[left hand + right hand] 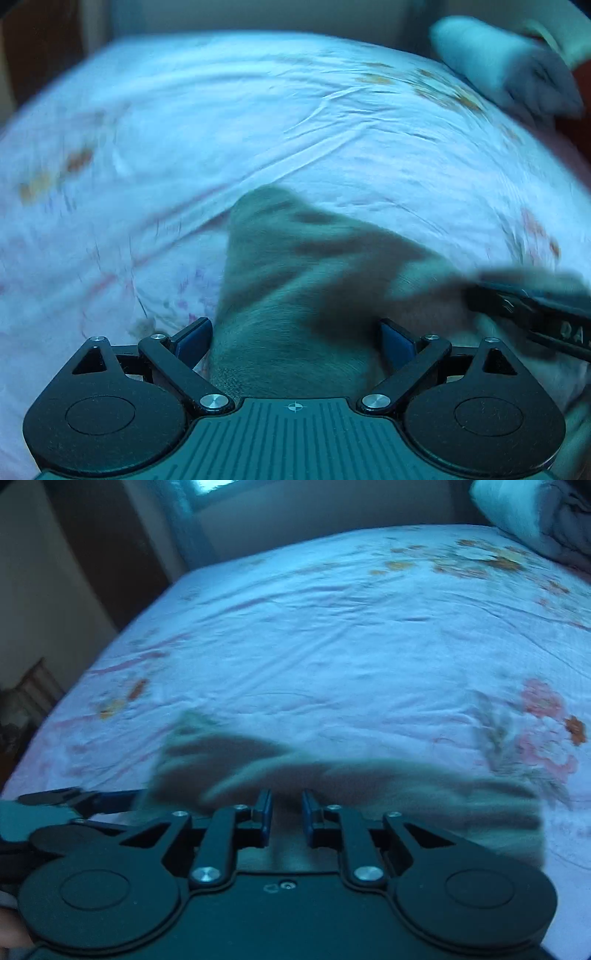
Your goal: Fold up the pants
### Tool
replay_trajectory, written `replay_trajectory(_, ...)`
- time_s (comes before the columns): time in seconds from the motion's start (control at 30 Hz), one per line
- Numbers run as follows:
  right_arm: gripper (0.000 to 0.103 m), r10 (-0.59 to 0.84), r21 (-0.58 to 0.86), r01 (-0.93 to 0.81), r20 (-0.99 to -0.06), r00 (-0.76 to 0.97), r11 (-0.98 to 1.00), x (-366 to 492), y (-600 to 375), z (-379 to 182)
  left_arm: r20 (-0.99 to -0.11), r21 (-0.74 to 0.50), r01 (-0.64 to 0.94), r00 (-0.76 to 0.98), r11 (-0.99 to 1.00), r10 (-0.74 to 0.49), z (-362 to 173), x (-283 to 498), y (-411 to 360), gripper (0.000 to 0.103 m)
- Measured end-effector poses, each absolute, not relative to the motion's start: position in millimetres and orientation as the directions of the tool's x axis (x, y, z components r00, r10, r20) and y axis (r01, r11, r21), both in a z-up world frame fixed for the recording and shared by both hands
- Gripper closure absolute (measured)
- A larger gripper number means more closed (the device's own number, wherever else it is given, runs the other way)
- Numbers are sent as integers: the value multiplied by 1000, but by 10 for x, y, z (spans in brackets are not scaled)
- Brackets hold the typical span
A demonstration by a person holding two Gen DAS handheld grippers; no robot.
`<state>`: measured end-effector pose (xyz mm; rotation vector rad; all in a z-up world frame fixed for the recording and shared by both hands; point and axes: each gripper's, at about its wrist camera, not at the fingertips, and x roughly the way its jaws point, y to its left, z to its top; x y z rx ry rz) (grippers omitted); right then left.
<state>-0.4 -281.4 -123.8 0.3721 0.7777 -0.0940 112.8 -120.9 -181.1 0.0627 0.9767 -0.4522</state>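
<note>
Both views heavily motion-blurred. Grey pants (pixel 295 280) lie bunched on the bed (pixel 184 122), near its front edge, right in front of both grippers.

Left gripper (pixel 295 338): jaws spread wide, blue pads (pixel 194 338) well apart, grey fabric filling the gap btwn them and running back toward the gripper body. The cloth sits btwn the pads but the pads aren't pressing it, so nothing clamped that I can see. From there the pants rise to a blunt peak mid-frame and spread off to the right.

Right gripper (pixel 286 818): jaws narrow, only a small gap btwn the blue pads (pixel 263 819). Grey cloth shows in and behind that gap, but w/ the blur can't tell if it's pinched or just lying behind the tips. In this view the pants (pixel 369 786) stretch as a low wide band across the frame, longer part going right.

Each gripper shows in the other's view: right one comes in as a dark bar at the right edge of the left view, over the fabric; left one pokes in at the far left of the right view, just beside the cloth's left end.

Bedsheet (pixel 332 646) pale, wrinkled, w/ orange and pink floral print. Pillow (pixel 517 513) at the far right corner of the bed, something dark bunched beside it. Window (pixel 218 487) past the far edge.
</note>
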Motion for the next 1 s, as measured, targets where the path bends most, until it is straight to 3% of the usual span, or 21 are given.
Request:
replay_trajectory(0.03,103,34,293,249,-707,706,923,-6,-2908,-1289,-813,-185,376,460,908,-357,-1847,1178,-1167,4)
replay_trajectory(0.23,103,-31,264,296,-696,717,918,-133,-3195,-1311,-759,-131,328,574,936,-308,-1766,1218,-1110,4)
replay_trajectory(0.53,103,-73,226,307,-685,725,925,-234,-3259,-1289,-760,-172,228,588,958,-276,-1844,1529,-1020,4)
replay_trajectory(0.63,103,-74,212,300,-692,718,930,-240,-3246,-1265,-728,-223,148,632,964,-265,-1754,1523,-887,4)
replay_trajectory(0.7,103,-71,214,298,-692,718,930,-263,-3256,-1241,-699,-184,99,686,978,-201,-1656,1499,-769,4)
replay_trajectory(0.8,103,-66,220,289,-681,730,932,-324,-3272,-1179,-739,-184,100,642,978,-204,-1660,1573,-560,4)
replay_trajectory(0.87,87,-46,234,266,-662,748,935,-386,-3247,-1101,-741,-219,121,625,968,-246,-1651,1475,-463,4)
replay_trajectory(0.9,84,-38,237,253,-655,755,938,-417,-3231,-1060,-734,-234,139,624,962,-268,-1628,1407,-426,4)
replay_trajectory(0.93,72,-41,233,249,-647,761,940,-462,-3222,-1015,-732,-248,153,617,957,-288,-1607,1337,-402,4)
replay_trajectory(0.97,47,-61,222,258,-637,769,940,-521,-3225,-972,-732,-270,172,602,947,-318,-1596,1276,-386,4)
replay_trajectory(1.0,35,-79,217,272,-629,774,938,-578,-3240,-940,-734,-299,195,578,934,-355,-1596,1221,-374,4)
